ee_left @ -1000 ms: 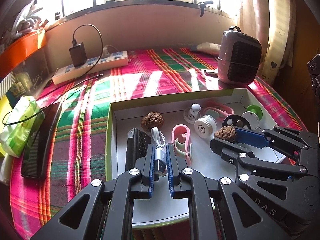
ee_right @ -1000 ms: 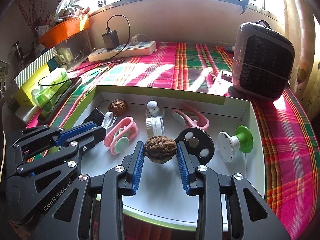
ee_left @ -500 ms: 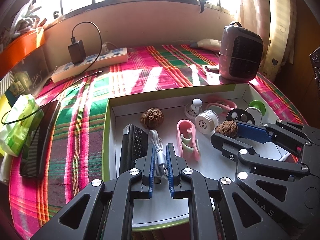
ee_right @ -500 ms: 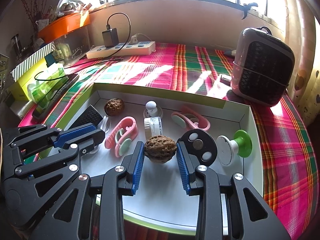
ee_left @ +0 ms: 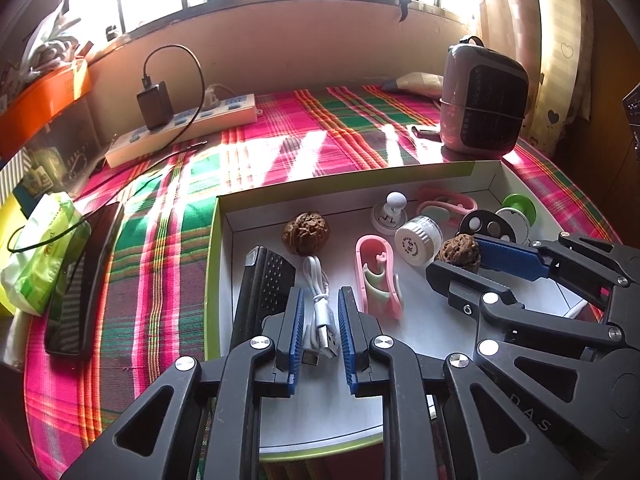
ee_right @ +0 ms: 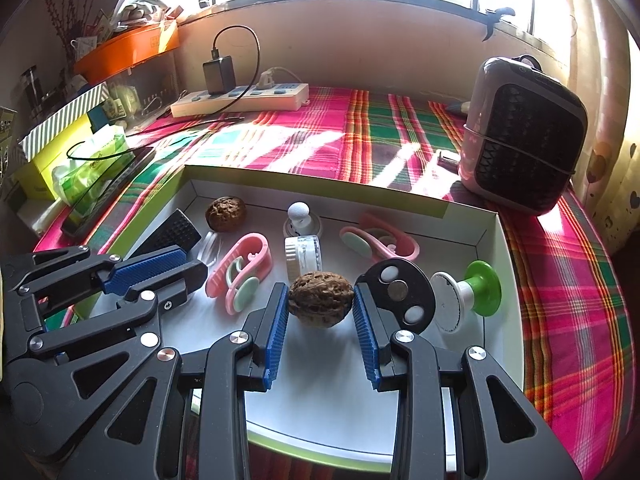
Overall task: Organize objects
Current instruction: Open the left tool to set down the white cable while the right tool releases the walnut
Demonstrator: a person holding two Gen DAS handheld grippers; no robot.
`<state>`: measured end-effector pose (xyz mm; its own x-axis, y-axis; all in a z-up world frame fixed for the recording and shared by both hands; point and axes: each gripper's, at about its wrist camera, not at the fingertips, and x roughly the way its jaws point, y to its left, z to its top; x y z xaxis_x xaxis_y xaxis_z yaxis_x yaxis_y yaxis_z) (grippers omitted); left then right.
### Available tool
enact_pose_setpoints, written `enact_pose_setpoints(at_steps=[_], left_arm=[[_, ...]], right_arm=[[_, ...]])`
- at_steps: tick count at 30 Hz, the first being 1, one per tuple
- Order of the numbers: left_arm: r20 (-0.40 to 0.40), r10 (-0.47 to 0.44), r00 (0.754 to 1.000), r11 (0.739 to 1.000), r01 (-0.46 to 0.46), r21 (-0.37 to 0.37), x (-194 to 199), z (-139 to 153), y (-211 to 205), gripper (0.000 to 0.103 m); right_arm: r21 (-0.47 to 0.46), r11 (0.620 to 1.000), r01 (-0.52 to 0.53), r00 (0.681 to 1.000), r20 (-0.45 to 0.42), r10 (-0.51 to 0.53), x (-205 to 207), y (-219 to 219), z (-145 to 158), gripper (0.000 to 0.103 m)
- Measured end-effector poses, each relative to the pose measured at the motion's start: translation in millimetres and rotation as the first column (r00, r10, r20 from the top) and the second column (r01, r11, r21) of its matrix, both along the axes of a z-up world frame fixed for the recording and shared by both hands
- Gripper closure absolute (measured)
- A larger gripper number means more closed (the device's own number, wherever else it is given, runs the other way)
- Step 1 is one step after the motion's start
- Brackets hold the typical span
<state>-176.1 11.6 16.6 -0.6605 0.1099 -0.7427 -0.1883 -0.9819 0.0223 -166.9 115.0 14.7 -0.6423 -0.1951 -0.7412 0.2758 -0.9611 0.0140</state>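
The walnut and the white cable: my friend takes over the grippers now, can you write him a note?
Left gripper: jaws have just been opening; the white cable lies loose between them on the box floor, beside the black block.
Right gripper: shut on a walnut, just above the box floor.
Done: the cable, second walnut, two pink clips, jar and knobs are in the box.
Left: set down the held walnut, then draw both grippers back.

Left hand-held gripper (ee_left: 319, 316) angled downward, jaws just opening; right hand-held gripper (ee_right: 320, 306) angled downward, clamped shut.
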Motion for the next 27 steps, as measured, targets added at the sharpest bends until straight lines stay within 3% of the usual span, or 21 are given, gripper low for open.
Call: enact_pose_setpoints(at_steps=[8, 12, 22, 27], left_arm=[[0.004, 0.001, 1.000, 1.000, -0.001, -0.005, 2.1, 0.0, 2.0, 0.082], [0.008, 0.006, 1.000, 1.000, -0.006, -0.001, 3.5, 0.1, 0.8, 0.081], [-0.005, 0.022, 1.000, 1.000, -0.022, -0.001, 12.2, 7.2, -2.8, 0.076], [-0.013, 0.036, 0.999, 0.999, -0.036, -0.001, 19.8, 12.5, -4.9, 0.075]], right_arm=[[-0.003, 1.000, 0.010, 1.000, 0.000, -0.010, 1.4, 0.0, 0.3, 0.068], [-0.010, 1.000, 0.023, 1.000, 0.002, -0.023, 3.3, 2.8, 0.4, 0.062], [-0.015, 0.999, 0.037, 0.999, -0.004, -0.037, 12.6, 6.0, 4.2, 0.060], [-0.015, 0.999, 0.046, 0.999, -0.015, -0.046, 20.0, 6.8, 8.9, 0.054]])
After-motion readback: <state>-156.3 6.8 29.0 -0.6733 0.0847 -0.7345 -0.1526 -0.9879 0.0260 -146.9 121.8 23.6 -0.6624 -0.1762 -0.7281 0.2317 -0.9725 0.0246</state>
